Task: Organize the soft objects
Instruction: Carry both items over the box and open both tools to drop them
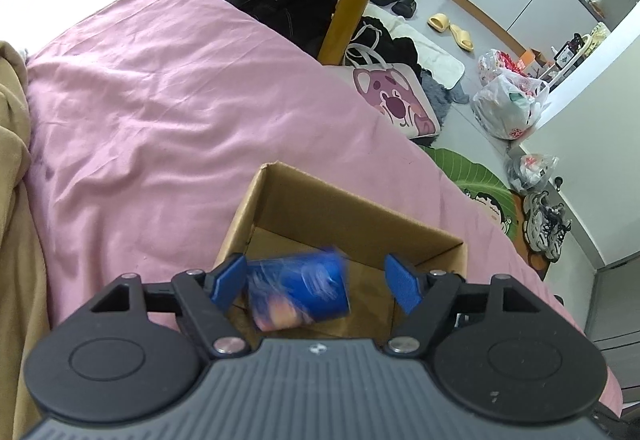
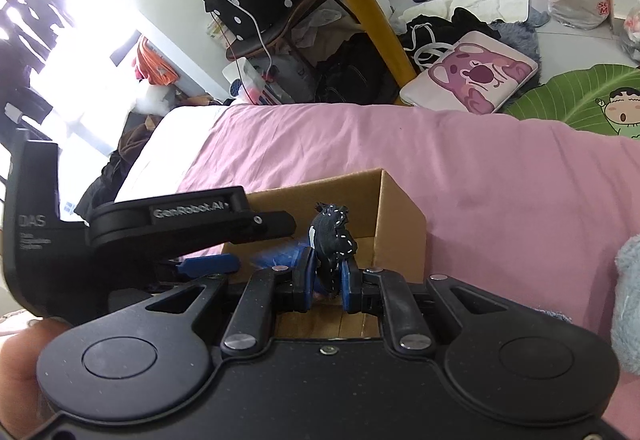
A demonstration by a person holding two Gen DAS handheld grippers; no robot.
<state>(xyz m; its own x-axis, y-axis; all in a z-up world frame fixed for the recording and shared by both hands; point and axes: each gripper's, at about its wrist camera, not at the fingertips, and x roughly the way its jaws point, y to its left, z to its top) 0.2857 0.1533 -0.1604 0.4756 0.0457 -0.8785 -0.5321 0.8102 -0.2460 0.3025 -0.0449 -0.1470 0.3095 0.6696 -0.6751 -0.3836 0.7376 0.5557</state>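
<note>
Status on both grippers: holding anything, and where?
Right gripper pinches a black stitched soft toy by its lower end. Left gripper is open; blurred blue item lies loose between its fingers.

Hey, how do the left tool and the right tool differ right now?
The left tool is open, its blue fingers spread wide; the right tool is shut on a black stitched cloth toy. The left tool grips nothing, with a blurred blue item loose between its fingers, while the right tool holds its toy upright. Both sit over the open cardboard box on the pink bedsheet.
</note>
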